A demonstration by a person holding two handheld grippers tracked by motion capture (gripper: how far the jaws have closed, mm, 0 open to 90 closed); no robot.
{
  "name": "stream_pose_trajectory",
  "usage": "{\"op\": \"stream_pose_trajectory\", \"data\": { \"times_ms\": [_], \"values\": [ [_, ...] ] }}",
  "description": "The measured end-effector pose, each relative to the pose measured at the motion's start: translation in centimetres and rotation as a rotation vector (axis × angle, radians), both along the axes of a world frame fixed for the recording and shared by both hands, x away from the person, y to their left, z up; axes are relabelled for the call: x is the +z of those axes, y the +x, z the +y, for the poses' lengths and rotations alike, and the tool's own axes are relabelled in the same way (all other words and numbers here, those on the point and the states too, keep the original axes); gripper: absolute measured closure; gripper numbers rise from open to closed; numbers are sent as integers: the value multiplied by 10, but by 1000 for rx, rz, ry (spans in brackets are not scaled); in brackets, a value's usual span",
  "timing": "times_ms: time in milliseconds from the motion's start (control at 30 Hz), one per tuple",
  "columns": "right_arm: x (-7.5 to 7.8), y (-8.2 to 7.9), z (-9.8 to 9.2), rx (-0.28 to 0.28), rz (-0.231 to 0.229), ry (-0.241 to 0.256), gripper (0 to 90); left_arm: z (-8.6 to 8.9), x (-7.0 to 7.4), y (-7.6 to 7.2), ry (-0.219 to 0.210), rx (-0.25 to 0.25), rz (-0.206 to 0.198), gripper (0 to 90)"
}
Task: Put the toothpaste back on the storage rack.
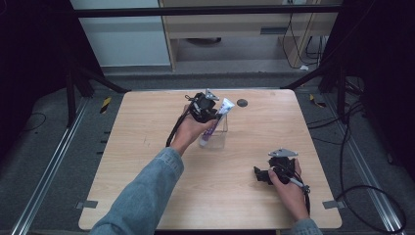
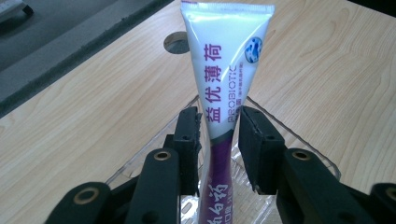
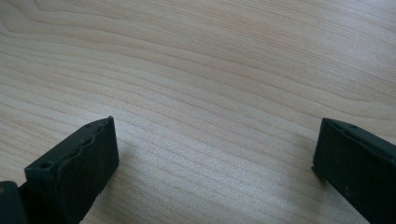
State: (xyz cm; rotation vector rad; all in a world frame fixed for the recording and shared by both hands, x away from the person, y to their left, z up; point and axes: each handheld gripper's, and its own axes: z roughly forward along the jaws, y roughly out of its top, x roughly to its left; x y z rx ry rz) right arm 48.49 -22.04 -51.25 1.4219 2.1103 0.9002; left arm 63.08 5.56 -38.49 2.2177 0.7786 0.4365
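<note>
Looking down from the high view: wooden worktop (image 1: 147,147), pale grain, rounded corners, with a dark round hole (image 1: 242,103) near its far edge. Left claw (image 1: 208,113) sits above the middle of the far half, held by the left hand (image 1: 188,132) in a denim sleeve (image 1: 147,191). Toothpaste tube (image 1: 215,122), white above and purple below, stands tilted in a clear plastic container (image 1: 221,134); its long axis runs from the container up towards the far edge, flat crimped end uppermost. Right claw (image 1: 264,175) rests low near the near right corner, well apart from the tube, in the right hand (image 1: 288,188). Surroundings: grey floor, metal rails on both sides, dark frame legs, cables at right, a pale cabinet beyond the far edge.

Left gripper view: left claw (image 2: 219,135), jaws closed in on the toothpaste tube (image 2: 224,79) at the point where white meets purple; both pads appear to touch its sides. Tube rises straight away from the camera, crimped end towards the round hole (image 2: 176,43). Clear container (image 2: 299,144) lies under and around the jaws; the tube's lower purple part drops into it.

Right gripper view: right claw (image 3: 215,154), jaws spread wide, nothing between them, bare wood grain of the worktop (image 3: 210,70) close beneath.
</note>
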Motion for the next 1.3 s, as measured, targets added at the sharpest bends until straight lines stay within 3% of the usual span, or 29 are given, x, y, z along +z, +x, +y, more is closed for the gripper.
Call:
{"op": "stream_pose_trajectory", "data": {
  "times_ms": [900, 1300],
  "values": [
    [0, 0, 0, 0, -1, 0, 3, 9, 31, -21, -3, -35, -75, 587],
    [0, 0, 0, 0, -1, 0, 3, 13, 39, -31, 0, -55, -91, 492]
  ]
}}
